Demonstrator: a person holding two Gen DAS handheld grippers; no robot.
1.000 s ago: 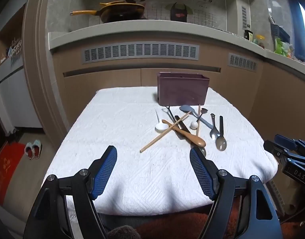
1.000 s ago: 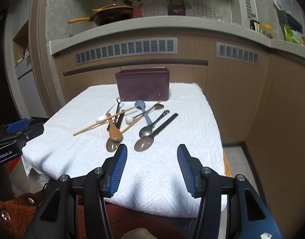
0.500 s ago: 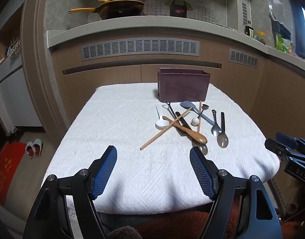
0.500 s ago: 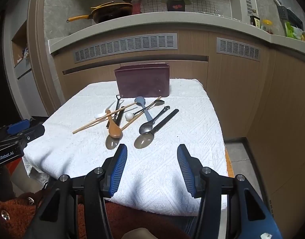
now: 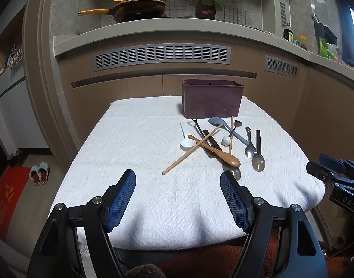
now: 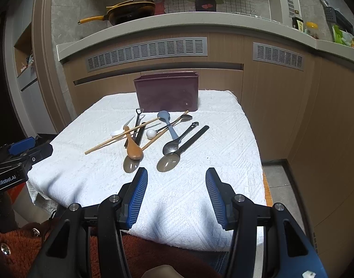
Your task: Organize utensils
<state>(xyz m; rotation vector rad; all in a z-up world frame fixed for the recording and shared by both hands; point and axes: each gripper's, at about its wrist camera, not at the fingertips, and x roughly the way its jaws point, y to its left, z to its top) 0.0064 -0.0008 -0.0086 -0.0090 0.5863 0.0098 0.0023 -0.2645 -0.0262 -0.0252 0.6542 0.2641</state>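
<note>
A kitchen counter with vented wooden fronts runs behind a small table covered by a white quilted cloth (image 5: 135, 153). At the cloth's far edge stands a maroon utensil box (image 6: 166, 93), upright, with nothing seen inside it. Just in front of it the utensils lie in a loose crossed heap: a wooden spoon (image 6: 133, 147), a long chopstick (image 5: 192, 149) across it, a white ladle-type spoon (image 5: 187, 141), a blue spoon (image 6: 167, 124), and two metal spoons (image 6: 177, 151) side by side at the right, apart from the tangle. The left gripper (image 5: 178, 198) and the right gripper (image 6: 175, 195) both hover over the near edge, jaws spread wide and holding nothing. All the pieces look light and rigid; the metal spoons are probably slick and sit flat on the soft cloth, so a pinch across the handle seems safest. The wooden ones should grip easily, though lifting one may drag its neighbours.
</note>
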